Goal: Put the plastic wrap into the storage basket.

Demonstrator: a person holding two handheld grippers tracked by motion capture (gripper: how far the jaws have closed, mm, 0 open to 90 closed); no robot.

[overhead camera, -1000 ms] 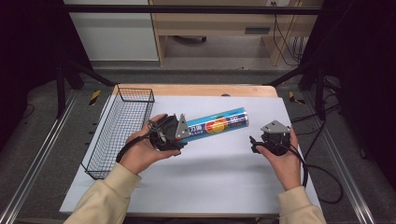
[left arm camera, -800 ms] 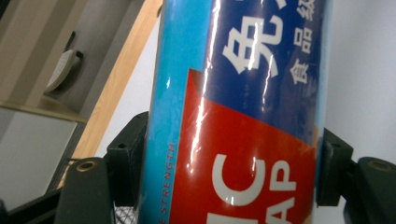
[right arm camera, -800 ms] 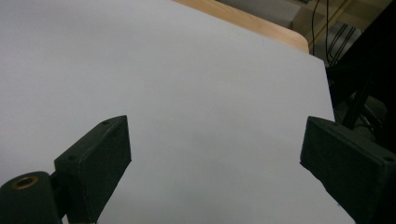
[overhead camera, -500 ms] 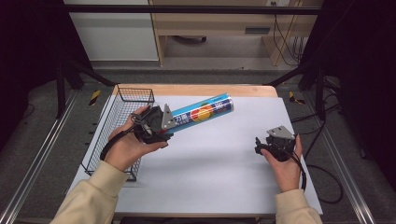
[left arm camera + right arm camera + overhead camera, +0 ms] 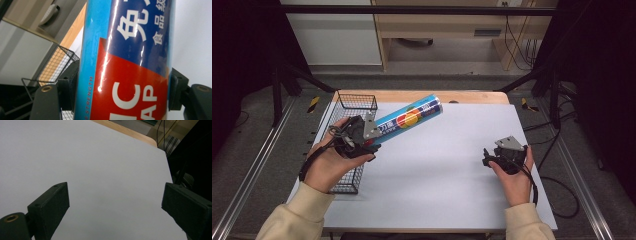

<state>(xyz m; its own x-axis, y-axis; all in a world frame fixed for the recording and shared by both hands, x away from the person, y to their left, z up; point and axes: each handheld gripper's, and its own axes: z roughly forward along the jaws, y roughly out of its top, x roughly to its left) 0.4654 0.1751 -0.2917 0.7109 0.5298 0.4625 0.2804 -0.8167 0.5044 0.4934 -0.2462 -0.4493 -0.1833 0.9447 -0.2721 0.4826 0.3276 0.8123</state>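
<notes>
Blue tube (image 5: 409, 119), clenched at one end by the left gripper (image 5: 362, 136), slants above the wire basket's (image 5: 357, 100) rim, likely for stowing; right gripper (image 5: 497, 157), released, rests well away.

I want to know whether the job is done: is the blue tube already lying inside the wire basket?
No. The blue tube is clamped in the left gripper and held in the air beside the wire basket.

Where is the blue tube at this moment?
In the high view, the blue tube is at the table's left, held in the left tongs beside the wire basket.
</notes>
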